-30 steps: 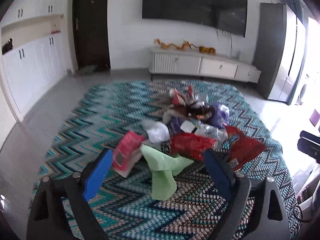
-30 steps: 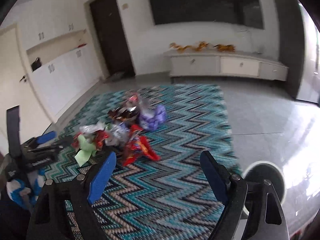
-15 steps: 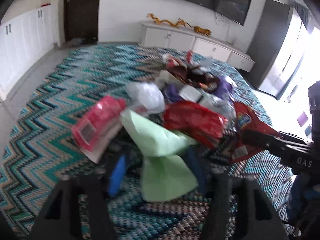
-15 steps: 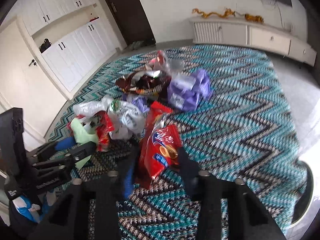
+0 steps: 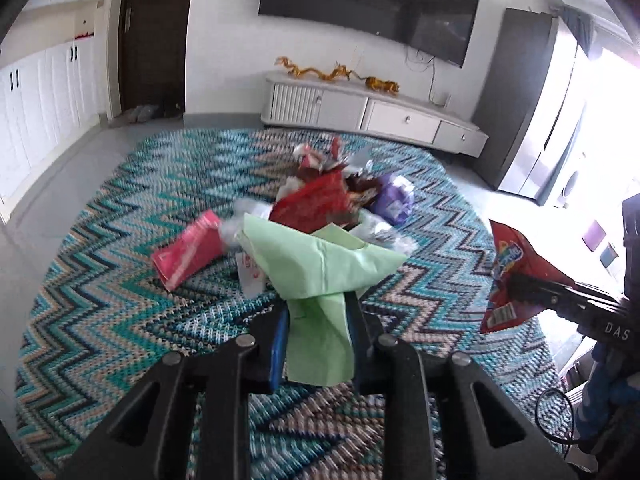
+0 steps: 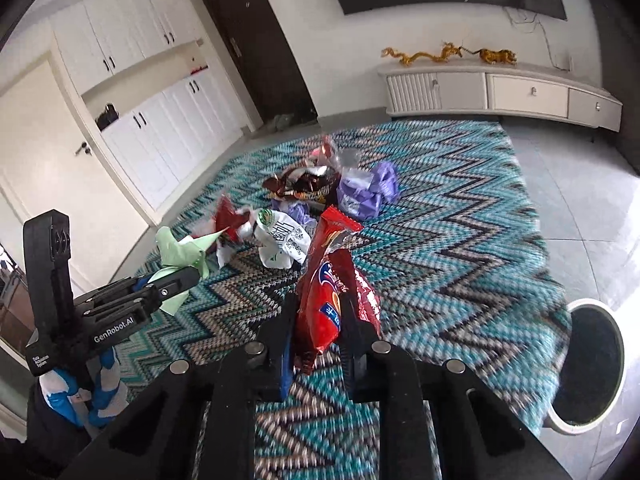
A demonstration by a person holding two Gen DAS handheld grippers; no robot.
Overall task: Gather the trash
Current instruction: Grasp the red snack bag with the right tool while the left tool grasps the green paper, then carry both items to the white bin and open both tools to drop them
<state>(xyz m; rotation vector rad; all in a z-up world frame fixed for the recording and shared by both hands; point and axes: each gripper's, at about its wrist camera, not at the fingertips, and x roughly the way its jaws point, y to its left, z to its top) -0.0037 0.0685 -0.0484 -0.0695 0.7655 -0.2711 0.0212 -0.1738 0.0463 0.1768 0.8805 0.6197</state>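
My left gripper [image 5: 318,312] is shut on a crumpled light green paper [image 5: 316,264] and holds it lifted above the rug; the green paper also shows in the right wrist view [image 6: 180,250]. My right gripper [image 6: 318,312] is shut on a red snack bag [image 6: 332,292], also lifted; the bag shows in the left wrist view [image 5: 516,268]. A pile of trash [image 5: 344,200] lies on the zigzag rug [image 5: 100,280]: a pink packet [image 5: 188,248], a red wrapper [image 5: 316,204], a purple bag [image 6: 364,192], a white bag [image 6: 284,244] and dark wrappers [image 6: 304,184].
A round white bin with a dark inside [image 6: 588,364] stands at the rug's right edge. A low white TV cabinet [image 5: 372,112] stands against the far wall under a wall TV. White cupboards [image 6: 160,120] and a dark door [image 5: 154,36] line the left.
Both grippers went down to the pile and shut, the left on the green paper, the right on the red snack bag. Both now hold their pieces lifted off the rug.
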